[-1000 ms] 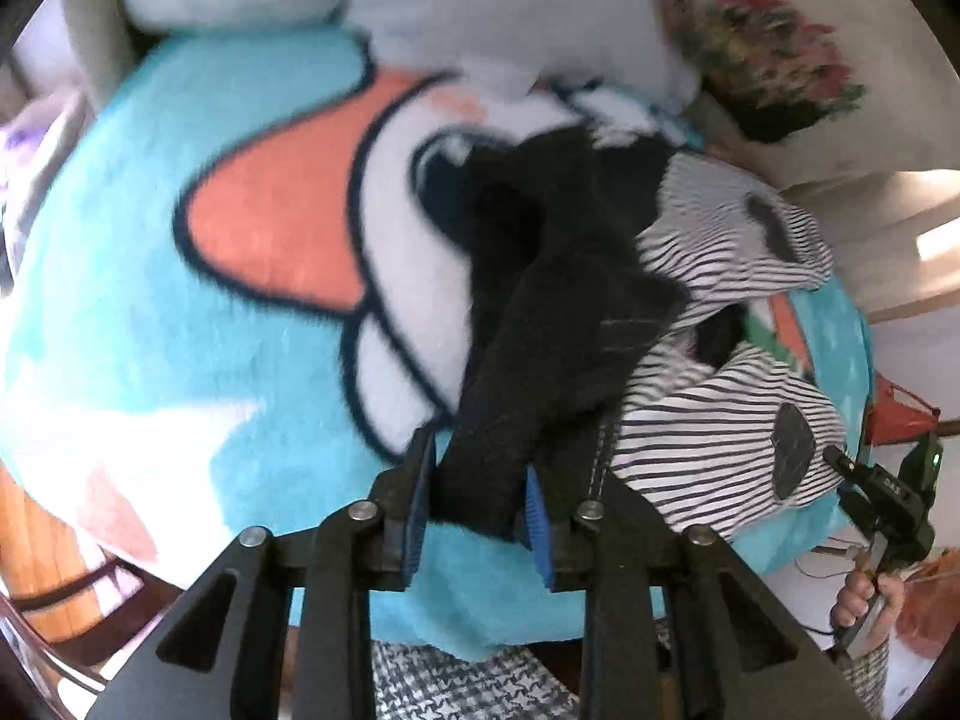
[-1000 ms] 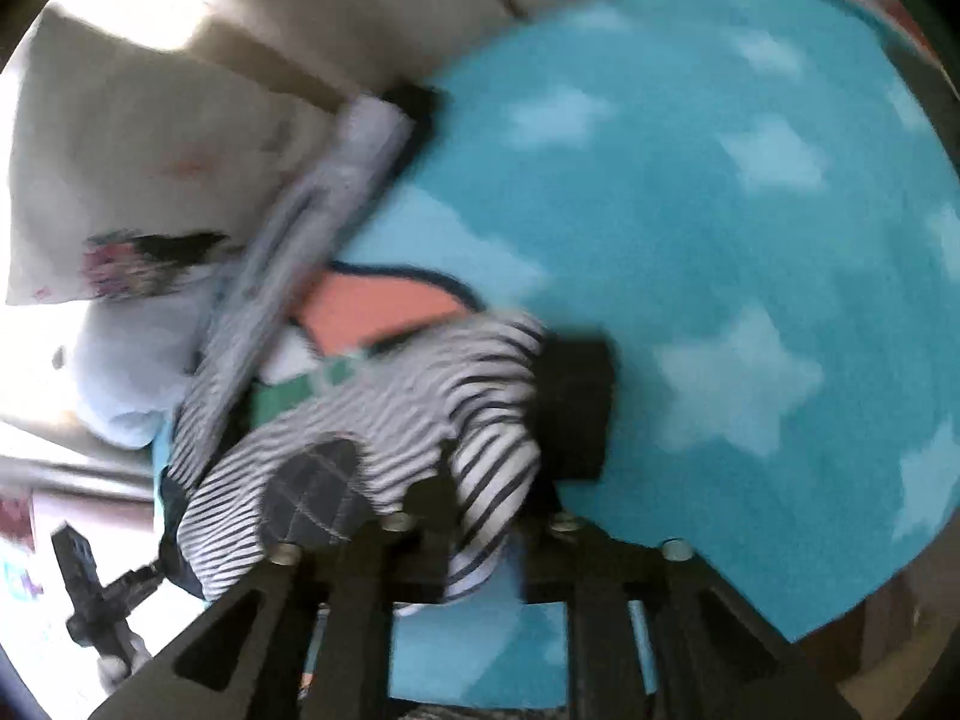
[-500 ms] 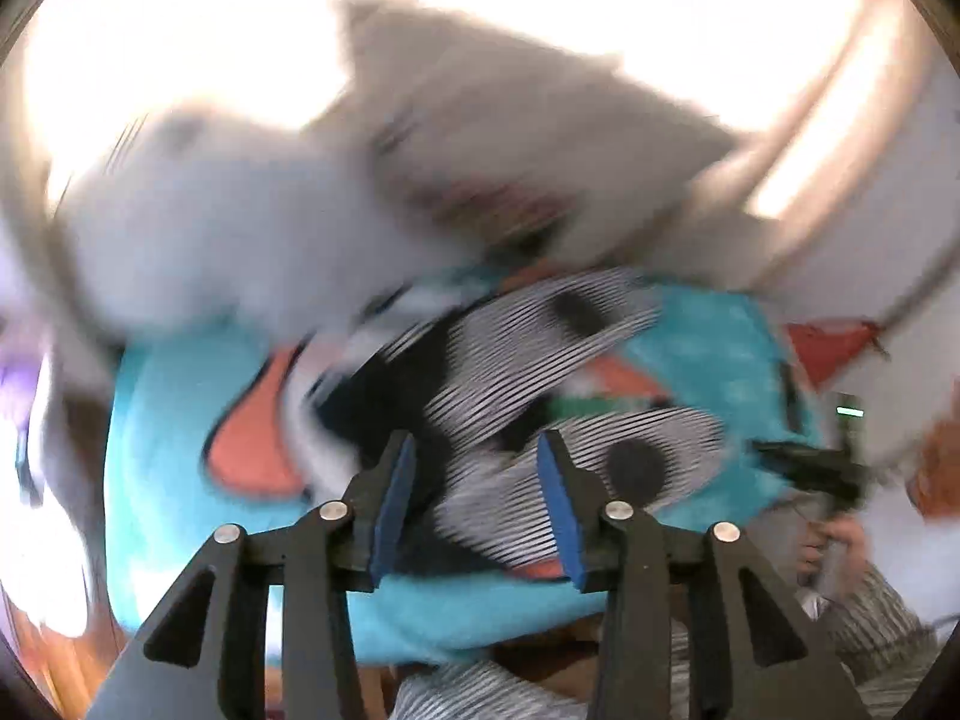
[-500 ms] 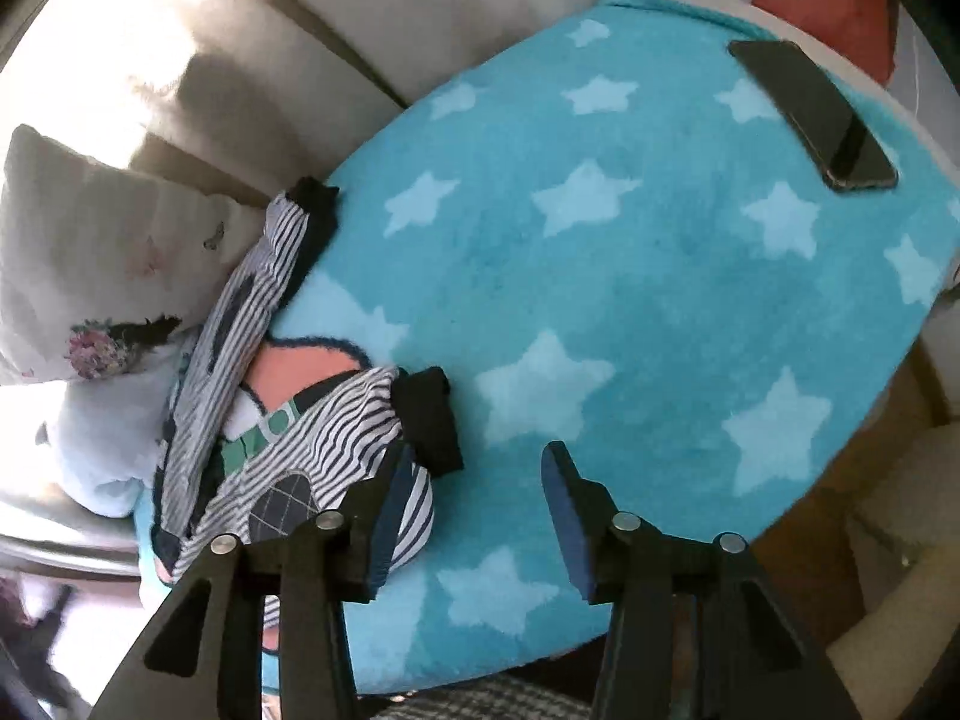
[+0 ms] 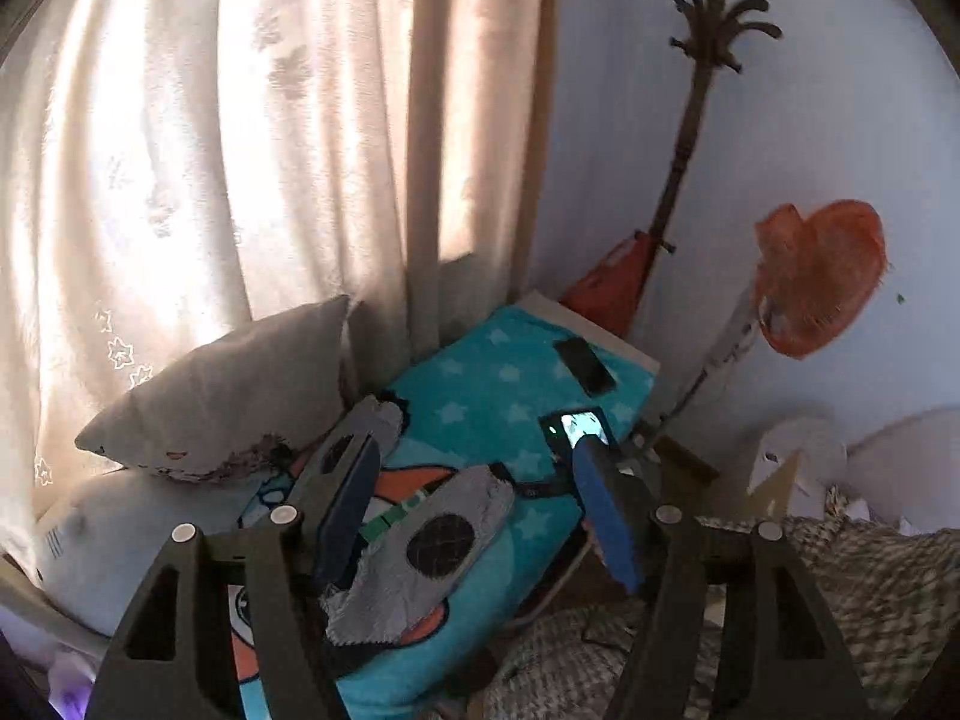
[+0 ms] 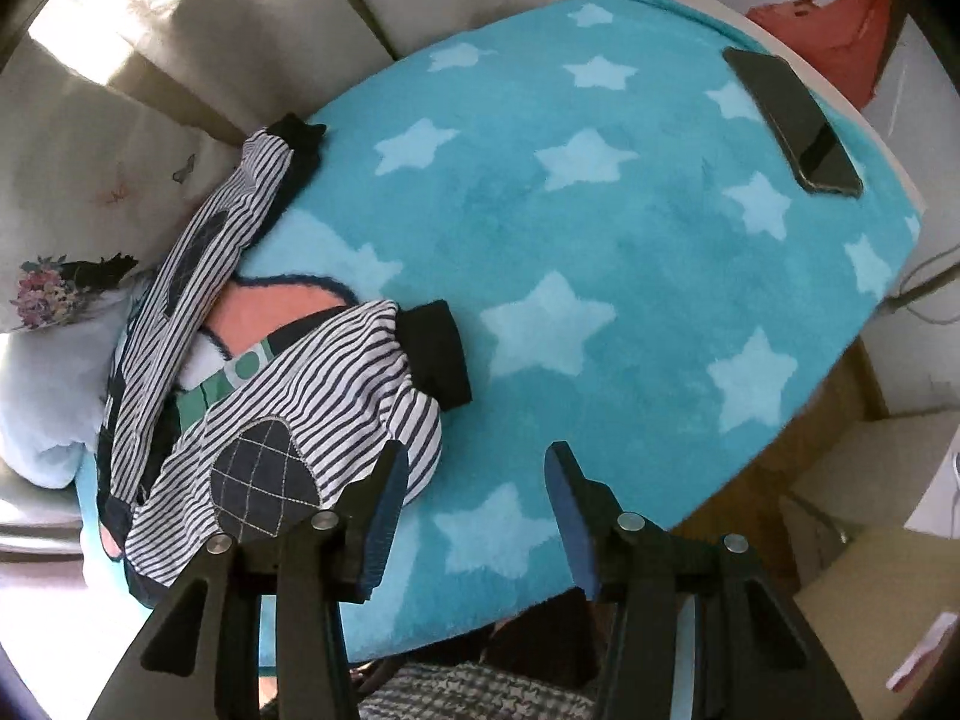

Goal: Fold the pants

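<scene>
So both tongs have let go of the pants now. A second ago the left tongs were clamped on the dark waistband end and the right tongs were pinching the striped leg by its cuff; now neither has any fabric between the pads. The left pair is opening at this moment and has swung way up, so its camera mostly sees the curtain and the wall, with the bed far below. The right pair sits at a middling gap, empty, hanging just above the blanket next to the near leg. The pants are lying spread on the blue star blanket on the bed, legs splayed in a V, one leg running up toward the pillow, the other with its black cuff pointing at the middle of the blanket. My read: that was a lay-it-flat step, and the actual folding hasn't started, since the legs aren't stacked. Hard to see: the waistband end is tucked down at the frame edge behind the right tongs' fingers, and in the left view the stripes blur to grey. A phone sits at the far corner, well clear.
</scene>
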`<state>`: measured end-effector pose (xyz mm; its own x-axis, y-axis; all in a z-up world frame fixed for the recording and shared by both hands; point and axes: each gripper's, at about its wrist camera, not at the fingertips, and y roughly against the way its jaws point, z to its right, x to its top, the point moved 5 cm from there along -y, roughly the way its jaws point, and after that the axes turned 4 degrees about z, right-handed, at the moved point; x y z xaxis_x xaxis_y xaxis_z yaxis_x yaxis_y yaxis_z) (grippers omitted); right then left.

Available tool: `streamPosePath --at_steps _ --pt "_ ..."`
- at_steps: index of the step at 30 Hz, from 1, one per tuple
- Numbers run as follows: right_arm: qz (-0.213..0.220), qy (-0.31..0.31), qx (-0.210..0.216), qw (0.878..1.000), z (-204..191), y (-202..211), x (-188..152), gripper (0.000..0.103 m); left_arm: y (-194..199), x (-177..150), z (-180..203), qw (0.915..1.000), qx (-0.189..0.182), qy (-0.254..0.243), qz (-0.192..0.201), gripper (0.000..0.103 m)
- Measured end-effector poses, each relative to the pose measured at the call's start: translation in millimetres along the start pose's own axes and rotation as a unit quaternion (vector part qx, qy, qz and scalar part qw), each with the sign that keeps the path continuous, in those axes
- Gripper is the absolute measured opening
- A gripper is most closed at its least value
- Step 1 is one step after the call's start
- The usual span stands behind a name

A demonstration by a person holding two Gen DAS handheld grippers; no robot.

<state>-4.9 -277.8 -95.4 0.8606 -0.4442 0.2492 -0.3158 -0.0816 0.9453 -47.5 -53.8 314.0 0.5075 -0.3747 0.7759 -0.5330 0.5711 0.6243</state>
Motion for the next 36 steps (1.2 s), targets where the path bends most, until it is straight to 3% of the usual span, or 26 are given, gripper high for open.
streamPosePath --at_steps 3,7,14,16,20,24,27,31,34,36 --pt "0.006 0.000 -0.008 1.000 -2 5 -1 0.051 6 -6 -11 0.9999 0.001 0.016 0.001 0.073" --pt "0.011 -0.012 -0.014 1.000 -3 7 -6 0.052 2 -14 -24 0.9989 -0.003 0.038 -0.027 0.073" --pt "0.024 -0.020 -0.024 0.999 -8 10 -6 0.052 2 -23 -39 0.9995 0.013 0.017 -0.023 0.074" --pt "0.035 -0.019 -0.022 0.999 -13 14 -3 0.052 -5 -35 -57 0.9994 0.016 0.027 -0.014 0.075" --pt "0.067 -0.015 -0.015 0.998 -26 24 5 0.053 -33 -80 -122 0.9948 0.028 0.098 -0.004 0.075" --pt "0.094 -0.005 -0.010 0.995 -39 30 12 0.057 -60 -142 -201 0.9790 0.085 0.185 0.007 0.075" --pt "0.100 0.013 -0.014 0.995 -55 25 18 0.057 -76 -192 -249 0.9572 0.118 0.263 0.018 0.075" --pt "0.100 0.044 0.003 0.994 -82 10 35 0.057 -96 -230 -281 0.9380 0.141 0.317 0.010 0.075" --pt "0.094 0.072 0.009 0.993 -100 -9 56 0.057 -118 -250 -297 0.9209 0.127 0.368 -0.008 0.075" --pt "0.097 0.097 0.017 0.990 -113 -21 78 0.057 -129 -255 -300 0.9155 0.150 0.372 -0.029 0.075"
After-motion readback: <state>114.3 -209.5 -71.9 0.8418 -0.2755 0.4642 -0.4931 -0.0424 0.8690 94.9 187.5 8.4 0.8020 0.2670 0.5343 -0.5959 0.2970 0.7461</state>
